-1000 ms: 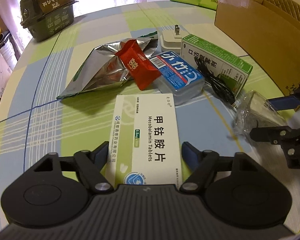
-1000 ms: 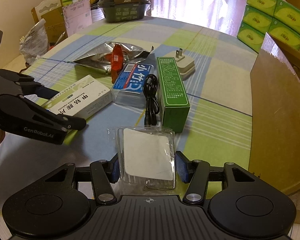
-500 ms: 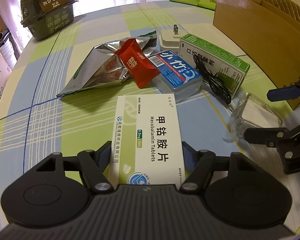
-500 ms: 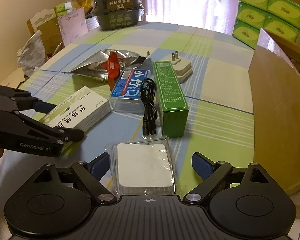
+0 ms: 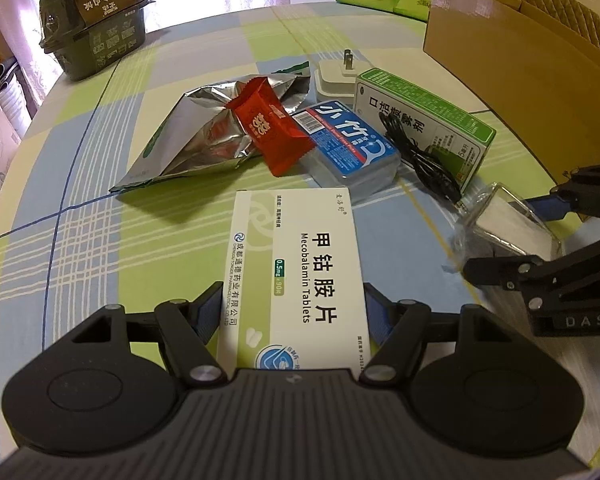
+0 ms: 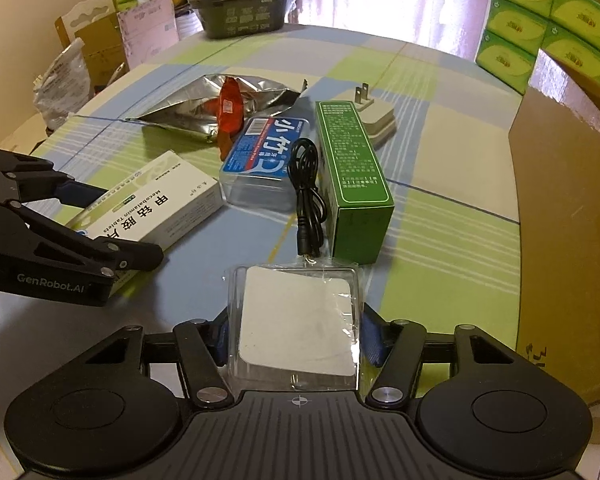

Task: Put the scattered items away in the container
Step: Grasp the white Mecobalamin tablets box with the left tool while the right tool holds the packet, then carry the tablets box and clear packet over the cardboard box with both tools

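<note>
Checked tablecloth (image 5: 100, 208) under clutter, left gripper (image 5: 294, 308) closed on the white pill box (image 5: 296, 264), right gripper (image 6: 296, 336) pinching the clear packet (image 6: 296, 320).

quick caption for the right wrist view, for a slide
Right gripper closed on a clear-wrapped white pad, beside the left gripper gripping a tablet box.

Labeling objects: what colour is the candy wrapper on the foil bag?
Red candy wrapper with gold print, lying on the silver foil bag; clearest in the left wrist view.
</note>
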